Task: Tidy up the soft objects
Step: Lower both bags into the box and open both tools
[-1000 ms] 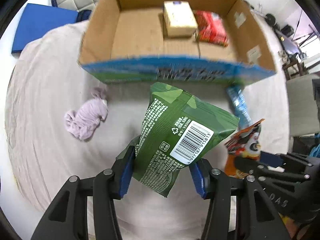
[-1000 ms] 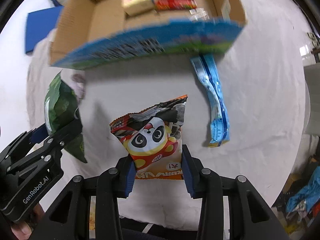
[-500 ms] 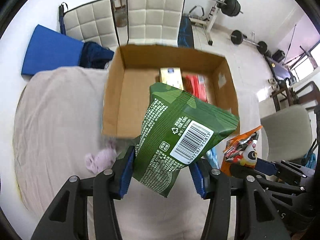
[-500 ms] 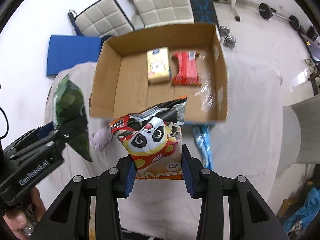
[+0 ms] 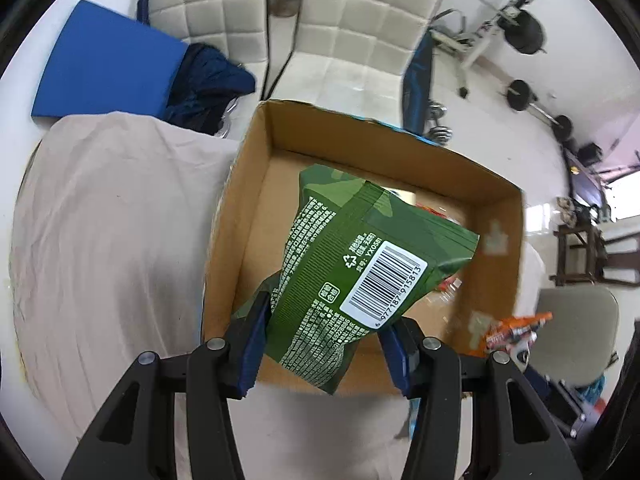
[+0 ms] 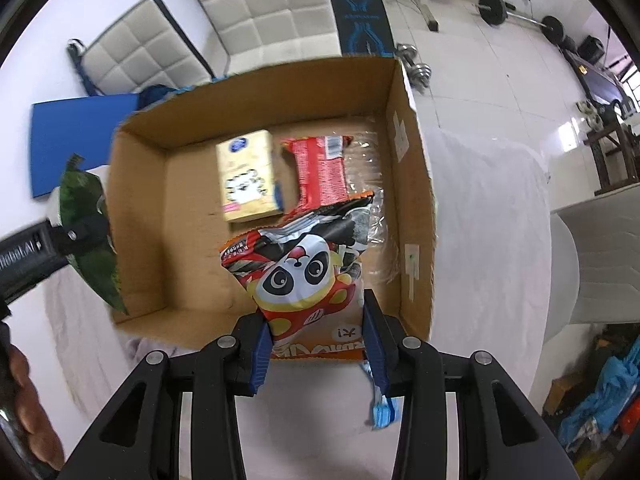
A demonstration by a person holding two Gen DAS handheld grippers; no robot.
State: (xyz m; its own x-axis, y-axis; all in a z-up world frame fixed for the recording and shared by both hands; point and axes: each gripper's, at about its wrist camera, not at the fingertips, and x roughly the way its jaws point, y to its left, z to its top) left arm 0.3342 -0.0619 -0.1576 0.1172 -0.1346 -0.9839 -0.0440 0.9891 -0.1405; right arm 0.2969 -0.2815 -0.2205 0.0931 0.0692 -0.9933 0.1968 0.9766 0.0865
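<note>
Above the open cardboard box [image 6: 412,184] on the cloth-covered table [image 5: 104,216], you hold a bag in each gripper. Your left gripper [image 5: 324,344] is clamped on the lower end of the green snack bag [image 5: 360,264], which hangs over the box's near left part. Your right gripper [image 6: 318,344] pinches the bottom of the panda snack bag [image 6: 304,276] over the box's near right side. Inside lie a yellow tissue pack [image 6: 248,176] and a red packet [image 6: 322,168], side by side.

Both wrist views look steeply down, sharing the cardboard box [image 5: 248,216] [image 6: 136,216].
</note>
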